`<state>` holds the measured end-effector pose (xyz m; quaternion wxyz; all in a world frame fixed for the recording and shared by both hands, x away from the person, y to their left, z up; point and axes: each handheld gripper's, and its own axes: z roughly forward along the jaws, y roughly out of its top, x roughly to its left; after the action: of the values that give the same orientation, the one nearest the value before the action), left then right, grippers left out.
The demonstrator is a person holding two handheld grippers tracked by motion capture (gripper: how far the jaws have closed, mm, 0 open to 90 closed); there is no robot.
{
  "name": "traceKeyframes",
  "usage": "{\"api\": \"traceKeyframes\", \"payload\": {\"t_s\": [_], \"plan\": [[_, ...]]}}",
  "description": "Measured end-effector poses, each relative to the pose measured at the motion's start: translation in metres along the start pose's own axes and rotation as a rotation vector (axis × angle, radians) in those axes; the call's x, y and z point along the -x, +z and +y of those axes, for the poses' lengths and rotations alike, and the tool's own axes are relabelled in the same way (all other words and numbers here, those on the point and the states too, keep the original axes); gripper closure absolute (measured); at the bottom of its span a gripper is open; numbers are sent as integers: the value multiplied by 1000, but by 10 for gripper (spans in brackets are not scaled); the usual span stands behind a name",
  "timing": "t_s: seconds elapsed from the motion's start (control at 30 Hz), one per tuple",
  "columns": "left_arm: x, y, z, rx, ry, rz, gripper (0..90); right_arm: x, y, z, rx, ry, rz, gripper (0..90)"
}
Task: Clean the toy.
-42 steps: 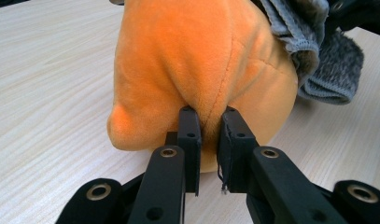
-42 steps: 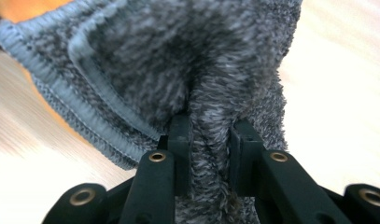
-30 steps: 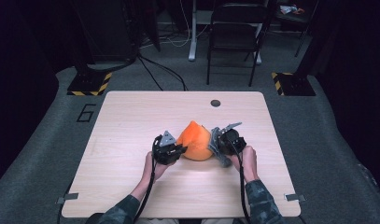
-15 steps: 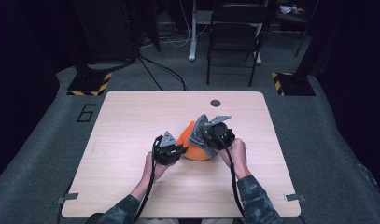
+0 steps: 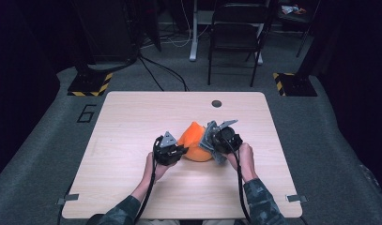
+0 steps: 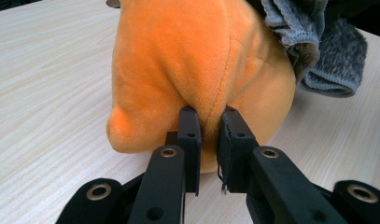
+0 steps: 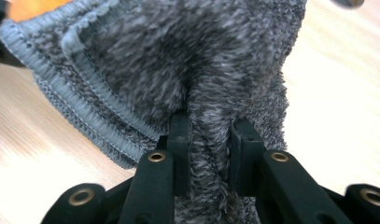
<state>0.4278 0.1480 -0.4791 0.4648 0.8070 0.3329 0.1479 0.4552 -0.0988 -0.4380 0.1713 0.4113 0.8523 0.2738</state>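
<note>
Your plush toy [image 6: 197, 70]: plain orange, one seam line. Your cloth [image 7: 187, 70]: mottled grey and white, lighter grey stitched hem. Both grippers' fingers [image 6: 190, 135]: black, brass-coloured rivets. Table [image 5: 132, 122]: pale wood grain. Your sleeves [image 5: 261, 201]: camouflage green.

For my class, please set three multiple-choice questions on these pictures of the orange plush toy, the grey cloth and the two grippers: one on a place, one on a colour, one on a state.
1. Where does the orange plush toy rest?
A. on the chair
B. on the wooden table
C. on the floor

2. What colour is the cloth in the right gripper?
A. grey
B. green
C. white

3. How does the left gripper stand?
A. wide open, away from the toy
B. shut on a fold of the toy
C. shut on the cloth

Answers:
1 B: the high view shows it on the tabletop between the hands.
2 A: the right gripper view shows fuzzy grey fabric pinched between the jaws.
3 B: the left gripper view shows orange plush pinched between the jaws.
</note>
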Motion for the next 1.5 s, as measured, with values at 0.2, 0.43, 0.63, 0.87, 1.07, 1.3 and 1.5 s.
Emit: {"api": "traceKeyframes", "payload": {"t_s": [0.2, 0.43, 0.63, 0.87, 1.07, 1.3, 1.5], "plan": [[0, 0, 0, 1, 0, -1, 805, 9, 12, -9, -58, 41, -5, 735], [0, 0, 0, 1, 4, 1, 805, 15, 26, -17, -118, 60, -18, 733], [0, 0, 0, 1, 7, 6, 805, 16, 3, -7, -50, 55, -32, 734], [1, 0, 0, 7, 10, 8, 791, -2, -13, 13, 14, -8, -2, 735], [-1, -2, 2, 12, 16, 24, 654, 0, 2, 12, -12, 9, -11, 740], [0, 1, 1, -11, 64, 66, 492, 3, 3, 12, -10, 6, -13, 740], [3, 5, -4, -6, 71, 61, 714, 1, 3, 11, -3, -1, -16, 739]]}}
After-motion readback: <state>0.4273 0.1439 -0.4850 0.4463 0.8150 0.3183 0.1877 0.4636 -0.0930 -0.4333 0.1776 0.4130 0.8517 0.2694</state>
